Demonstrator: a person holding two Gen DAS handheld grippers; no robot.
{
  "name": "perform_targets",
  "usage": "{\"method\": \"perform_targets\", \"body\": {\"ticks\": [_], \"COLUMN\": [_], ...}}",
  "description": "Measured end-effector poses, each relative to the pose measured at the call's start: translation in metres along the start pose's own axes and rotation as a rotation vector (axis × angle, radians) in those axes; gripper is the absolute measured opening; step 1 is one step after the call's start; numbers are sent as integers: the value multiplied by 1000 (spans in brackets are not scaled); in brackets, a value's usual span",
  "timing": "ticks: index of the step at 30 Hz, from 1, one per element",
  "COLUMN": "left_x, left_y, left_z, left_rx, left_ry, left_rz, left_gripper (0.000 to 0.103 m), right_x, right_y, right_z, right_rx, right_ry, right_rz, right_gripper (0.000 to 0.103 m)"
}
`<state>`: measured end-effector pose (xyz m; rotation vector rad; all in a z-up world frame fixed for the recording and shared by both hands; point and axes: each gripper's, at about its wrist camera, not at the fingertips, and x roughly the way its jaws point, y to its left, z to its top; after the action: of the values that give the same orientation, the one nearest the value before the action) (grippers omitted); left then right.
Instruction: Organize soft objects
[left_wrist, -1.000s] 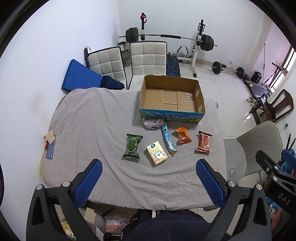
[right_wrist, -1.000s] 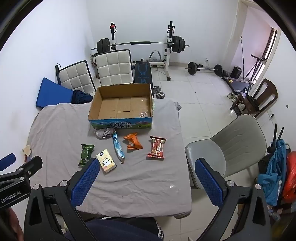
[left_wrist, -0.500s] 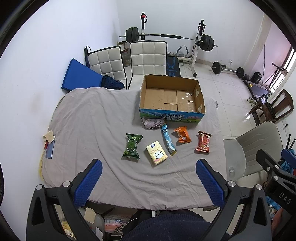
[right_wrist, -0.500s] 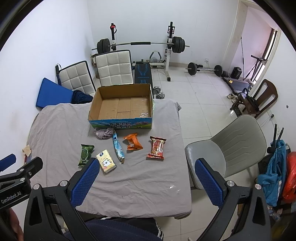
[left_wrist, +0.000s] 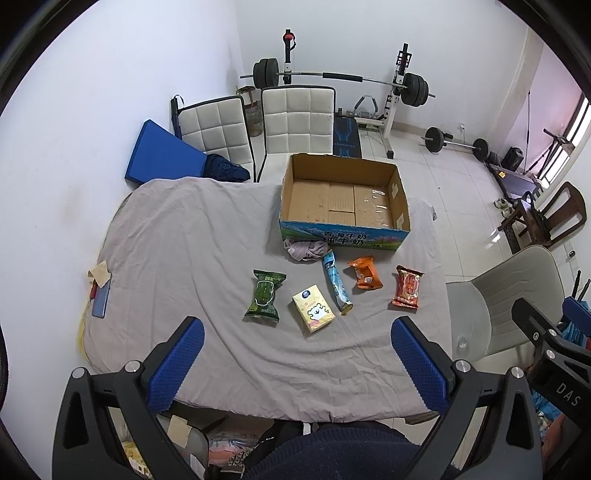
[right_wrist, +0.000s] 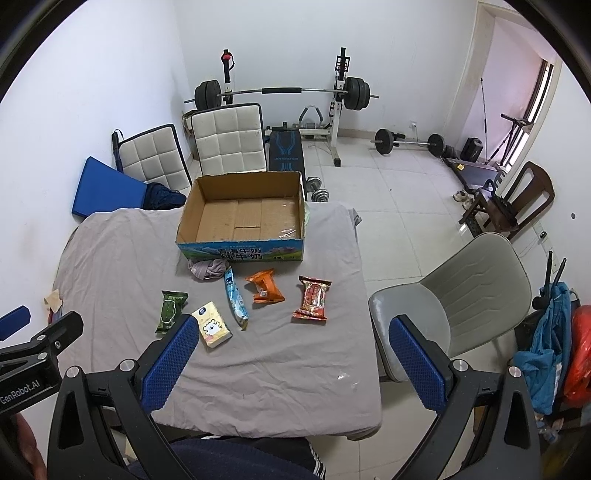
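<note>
Grey cloth (left_wrist: 177, 258) covers the table and lies in loose wrinkles, so anything dragged across it may snag. Nearest the camera, the left gripper (left_wrist: 295, 354) and the right gripper (right_wrist: 291, 354) both hover above the near edge with their blue pads spread wide and nothing between them.

Just beyond lie the soft packets, all apart from one another. A yellow tissue pack (left_wrist: 313, 308) sits closest, with a green pouch (left_wrist: 264, 298) to its left. These look light and squashy; a pinch across the short width of the middle should hold, though the film may be slick and could slide out of a weak squeeze. Next comes a long blue sachet (left_wrist: 336, 282), narrow and limp, likely to droop at both ends unless taken near its centre. To its right are an orange packet (left_wrist: 365, 273) and a red packet (left_wrist: 407, 287), crinkly and air-filled by the look of them, best gripped across the body and not by the sealed fins.

Farther on, a crumpled grey cloth piece (left_wrist: 304, 249) lies against the front wall of the cardboard box (left_wrist: 343, 236); it would bunch up and is best pinched at its highest fold. The box stands open and holds nothing visible, and its front wall must be cleared when lowering items in.

Beyond the table stand two white padded chairs (left_wrist: 295, 122) and a barbell rack (left_wrist: 340, 77); a grey chair (right_wrist: 465, 291) sits at the right.
</note>
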<state>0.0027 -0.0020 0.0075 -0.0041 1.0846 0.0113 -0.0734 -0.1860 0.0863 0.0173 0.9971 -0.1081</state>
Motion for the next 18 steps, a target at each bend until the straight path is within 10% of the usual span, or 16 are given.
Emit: {"method": "perform_targets", "body": {"ticks": [18], "left_x": [-2], "left_y": [2], "left_z": [5], "left_rx": [-4], "left_ry": [-12], "left_rz": [3], "left_gripper": [103], "right_x": [-5], "right_y": [-6], "right_z": [4], "right_rx": [-1], "right_ry": [-21], "right_rz": [6], "right_gripper": [103]}}
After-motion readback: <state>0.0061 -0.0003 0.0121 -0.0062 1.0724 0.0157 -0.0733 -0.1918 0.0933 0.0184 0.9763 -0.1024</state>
